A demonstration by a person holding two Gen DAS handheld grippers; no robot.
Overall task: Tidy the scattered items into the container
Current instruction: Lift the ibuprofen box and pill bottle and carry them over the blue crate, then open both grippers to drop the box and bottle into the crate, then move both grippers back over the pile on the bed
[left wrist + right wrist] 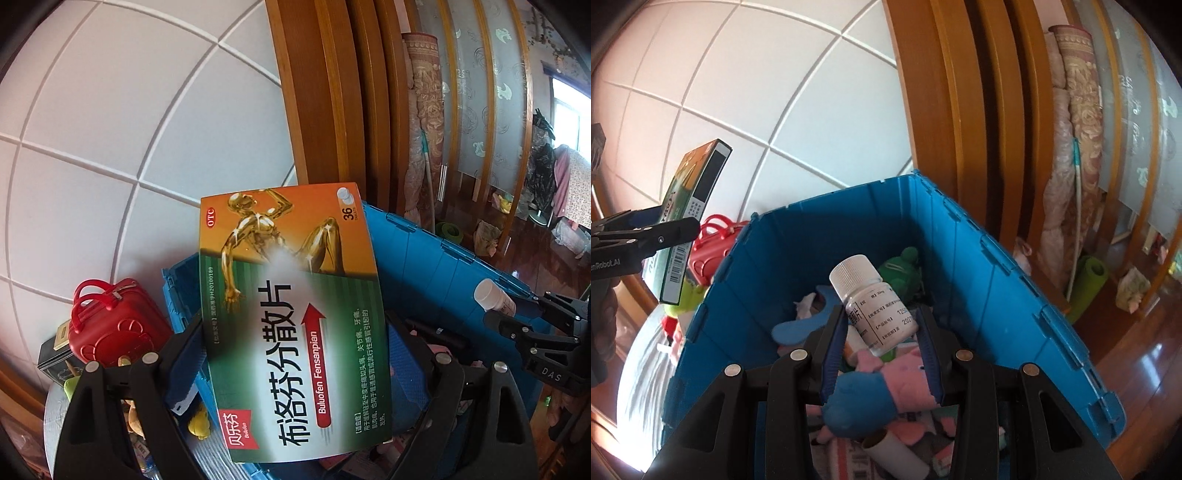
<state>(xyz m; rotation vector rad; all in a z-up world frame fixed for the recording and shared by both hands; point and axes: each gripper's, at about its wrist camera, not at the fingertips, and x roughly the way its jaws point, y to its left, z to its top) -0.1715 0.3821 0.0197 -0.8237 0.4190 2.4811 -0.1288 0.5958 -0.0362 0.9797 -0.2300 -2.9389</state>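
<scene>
**Listener:** What is closest to the lens?

**Operator:** On my left gripper (291, 354), a flat medicine box (291, 314), orange and green with a gold figure printed on it. My fingers (184, 343) stand wide and are clamped on its two long edges, so the printed face fills the view. I hold it by the edges, I think, because the face is too broad to pinch any other way.

**Listener:** And the other hand?

**Operator:** My right gripper (882, 347) is clenched on a small white pill bottle (873, 302) with a ribbed cap, tilted, cap up and to the left. It hangs over the open mouth of the blue crate (1015, 295), which is the container. The box is held beside the crate's left wall rather than above the opening.

**Listener:** What is already inside?

**Operator:** A pink and blue soft toy (882, 387) lies right under the bottle, with a cardboard tube (897, 454), a green toy (901, 269) at the back and other odds and ends.

**Listener:** Anything left outside, or in the way?

**Operator:** A red toy suitcase (110, 325), a dark box (55, 354) and small yellow and green toys sit on the tabletop (642, 369) left of the crate. The crate's tall left wall stands between the medicine box and the opening, so I judge the box must clear it. Behind are a white tiled wall and a wooden door frame.
</scene>
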